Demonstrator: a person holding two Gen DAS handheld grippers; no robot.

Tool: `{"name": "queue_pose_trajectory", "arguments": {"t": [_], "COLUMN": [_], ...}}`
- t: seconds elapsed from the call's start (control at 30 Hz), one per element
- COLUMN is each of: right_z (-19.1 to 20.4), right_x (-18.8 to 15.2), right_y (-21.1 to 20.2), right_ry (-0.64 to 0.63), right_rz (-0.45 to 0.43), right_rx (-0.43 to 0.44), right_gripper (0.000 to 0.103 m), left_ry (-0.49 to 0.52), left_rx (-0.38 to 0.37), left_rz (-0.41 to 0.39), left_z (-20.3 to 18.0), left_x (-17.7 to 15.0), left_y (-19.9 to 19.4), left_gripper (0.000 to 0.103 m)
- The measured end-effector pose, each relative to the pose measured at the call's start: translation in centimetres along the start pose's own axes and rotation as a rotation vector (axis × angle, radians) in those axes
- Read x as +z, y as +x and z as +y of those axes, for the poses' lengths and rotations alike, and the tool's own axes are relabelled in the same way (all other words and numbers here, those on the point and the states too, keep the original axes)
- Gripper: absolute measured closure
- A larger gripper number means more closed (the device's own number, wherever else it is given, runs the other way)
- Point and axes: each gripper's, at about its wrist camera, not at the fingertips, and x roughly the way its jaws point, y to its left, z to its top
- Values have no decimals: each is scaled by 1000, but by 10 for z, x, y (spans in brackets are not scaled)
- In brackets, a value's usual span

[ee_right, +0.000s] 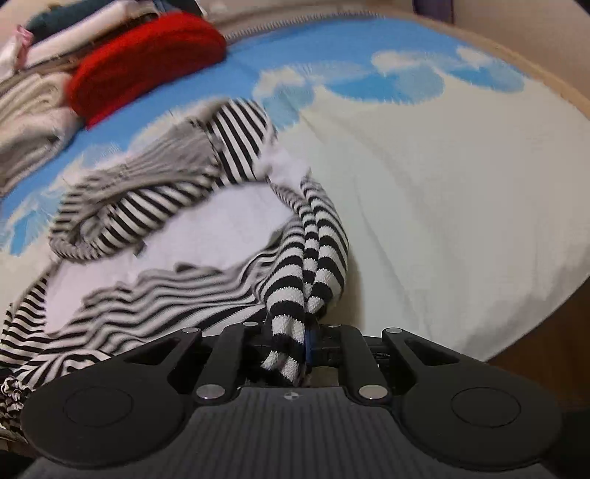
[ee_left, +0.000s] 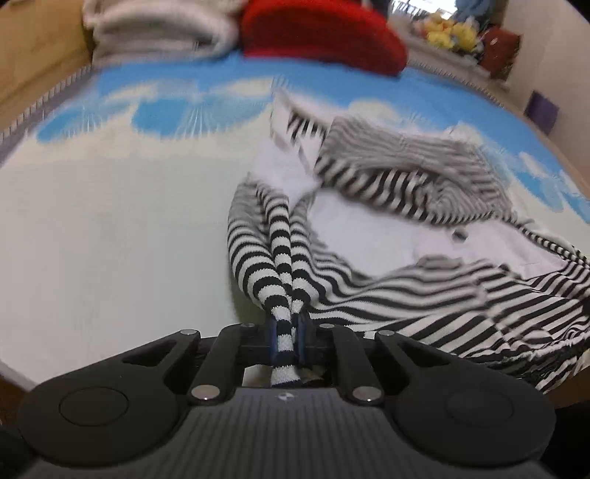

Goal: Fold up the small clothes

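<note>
L gripper: your left gripper (ee_left: 284,341) is nearly closed, blue pads clamped on a bunched fold of the striped garment (ee_left: 387,228); cloth runs through betw. the fingers and out the back.
R gripper: your right gripper (ee_right: 295,344) is likewise narrow, pinching another bunched fold of the same garment; one blue pad shows, the other hidden by cloth.
Garment: black/white stripes w/ white lining, crumpled mid-blanket, near side lifted into both grippers.
Blanket: blue-and-white cloud blanket (ee_left: 110,221) carries everything.
Far edge: red knit (ee_left: 320,33) and folded pale clothes (ee_left: 155,29) stacked there.
Writing: none legible; pics blurred.
</note>
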Motion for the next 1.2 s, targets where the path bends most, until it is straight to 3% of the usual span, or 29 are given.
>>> {"name": "queue_pose_trajectory", "arguments": {"t": [0.2,0.37,0.47,0.57,0.73,0.87,1.0,1.1,1.13,1.2], "right_z": [10,5,-3,-6,-6,-4,5,5,4,3], "right_x": [14,20,17,16,40,84,121,131,128,125], "right_y": [-50,-112,-151,-166,-129,-70,5,53,67,87], "right_ry": [-92,-90,-66,-60,-36,-30,-84,-86,-81,-50], "right_rz": [-143,-225,-251,-255,-212,-145,-52,15,32,106], "right_rx": [86,184,227,238,212,225,208,182,166,122], "right_gripper": [92,93,93,93,92,92,91,90,90,87], "left_ry": [-36,-73,-122,-139,-142,-223,-204,-131,-140,-205], "left_rx": [-46,-71,-85,-97,-137,-242,-306,-346,-359,-313], "left_rz": [-121,-189,-195,-163,-94,59,202,221,219,308], "left_z": [10,14,16,19,28,49,55,59,63,69], "left_x": [16,4,-11,-9,30,82,122,125,118,116], "left_y": [-57,-120,-139,-134,-87,-9,62,91,98,111], "left_gripper": [94,94,94,94,94,93,90,85,79,73]}}
